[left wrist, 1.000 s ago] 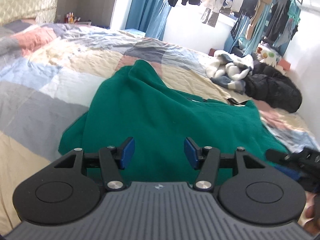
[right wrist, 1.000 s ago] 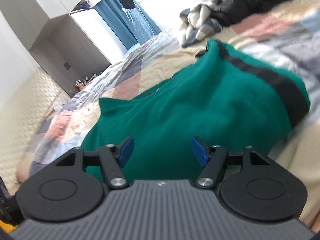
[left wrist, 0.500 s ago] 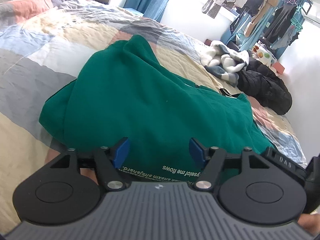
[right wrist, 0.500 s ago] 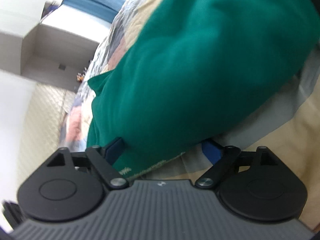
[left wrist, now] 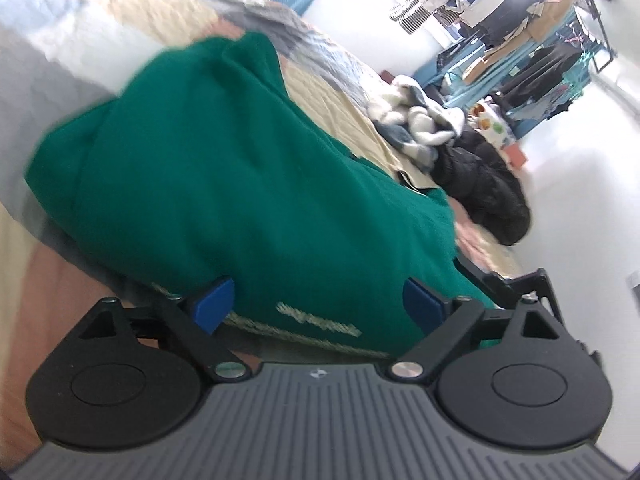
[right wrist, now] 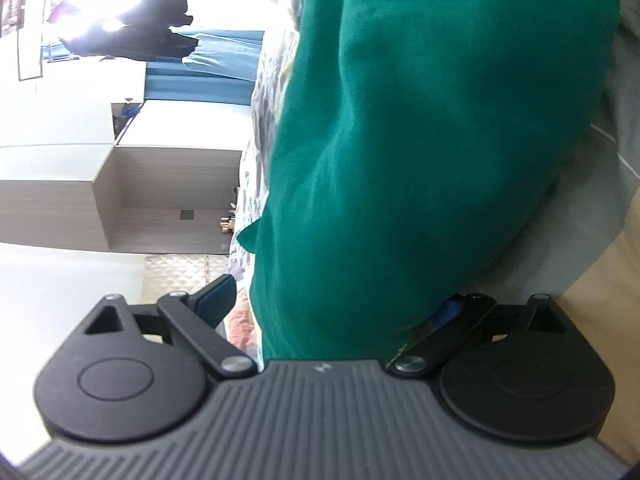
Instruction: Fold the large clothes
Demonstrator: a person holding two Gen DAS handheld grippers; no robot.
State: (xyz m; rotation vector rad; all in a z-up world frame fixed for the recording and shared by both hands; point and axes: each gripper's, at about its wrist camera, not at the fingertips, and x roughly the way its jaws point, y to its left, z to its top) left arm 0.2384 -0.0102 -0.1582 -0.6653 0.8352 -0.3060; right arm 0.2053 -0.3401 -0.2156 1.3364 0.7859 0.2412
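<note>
A large green sweatshirt (left wrist: 224, 168) lies in a loose heap on the patchwork bed quilt (left wrist: 328, 96). Its near hem with pale printed lettering (left wrist: 316, 320) sits between the blue pads of my left gripper (left wrist: 320, 304), which is open around the hem edge. In the right wrist view, rolled sideways, the same green sweatshirt (right wrist: 420, 160) fills the middle. My right gripper (right wrist: 336, 308) is open with the near edge of the cloth between its jaws; its right pad (right wrist: 446, 314) is partly hidden under the cloth.
A white and grey garment (left wrist: 420, 128) and a black jacket (left wrist: 480, 188) lie on the far side of the bed. A clothes rack (left wrist: 520, 32) stands by the wall. A wardrobe (right wrist: 120, 192) and blue curtains (right wrist: 208, 60) show beyond the bed.
Both grippers have come down and forward onto the sweatshirt's near hem. The right gripper has rolled sideways. Both stay open.
</note>
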